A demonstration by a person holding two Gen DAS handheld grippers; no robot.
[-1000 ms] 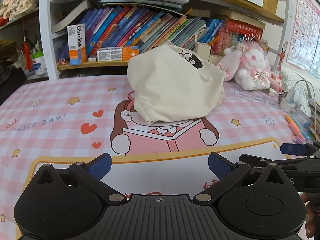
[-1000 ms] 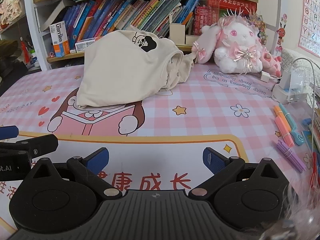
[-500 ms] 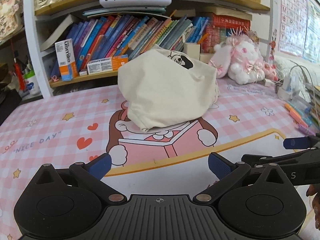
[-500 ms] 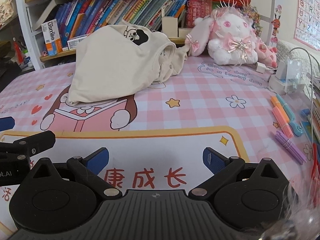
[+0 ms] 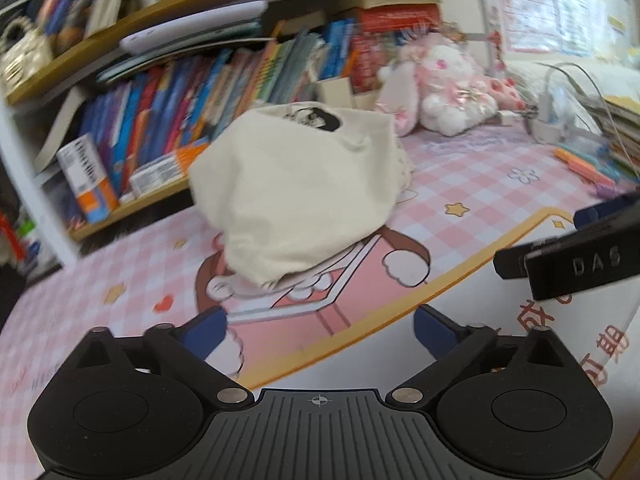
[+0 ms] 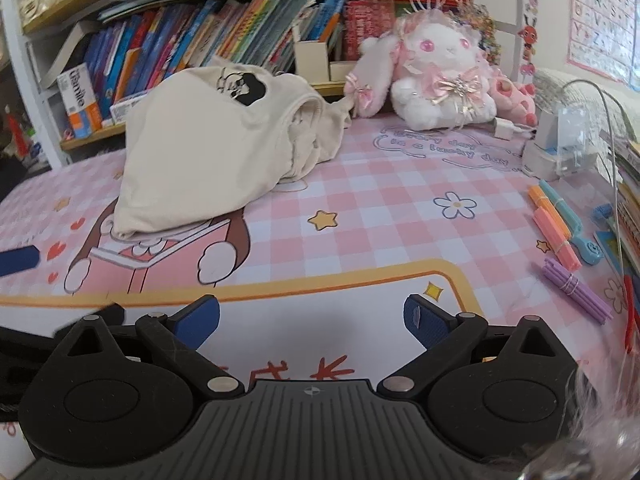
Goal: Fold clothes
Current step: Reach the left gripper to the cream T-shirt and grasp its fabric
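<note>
A cream garment (image 5: pixel 296 192) with a small black-and-white print lies bunched in a heap on the pink checked desk mat (image 5: pixel 480 184). It also shows in the right wrist view (image 6: pixel 208 152), left of centre. My left gripper (image 5: pixel 320 330) is open and empty, a short way in front of the heap. My right gripper (image 6: pixel 312 320) is open and empty, nearer the mat's front and to the heap's right. The right gripper's body shows at the right edge of the left wrist view (image 5: pixel 580 264).
A bookshelf (image 6: pixel 200 48) full of books stands behind the garment. A pink and white plush rabbit (image 6: pixel 436 76) sits at the back right. Bundled coloured sticks (image 6: pixel 556 236), a charger with cable (image 6: pixel 552 148) and stacked books lie along the right edge.
Both grippers have moved forward toward the garment, which looks larger now. The left wrist view has tilted and swung right. Both grippers stay open.
</note>
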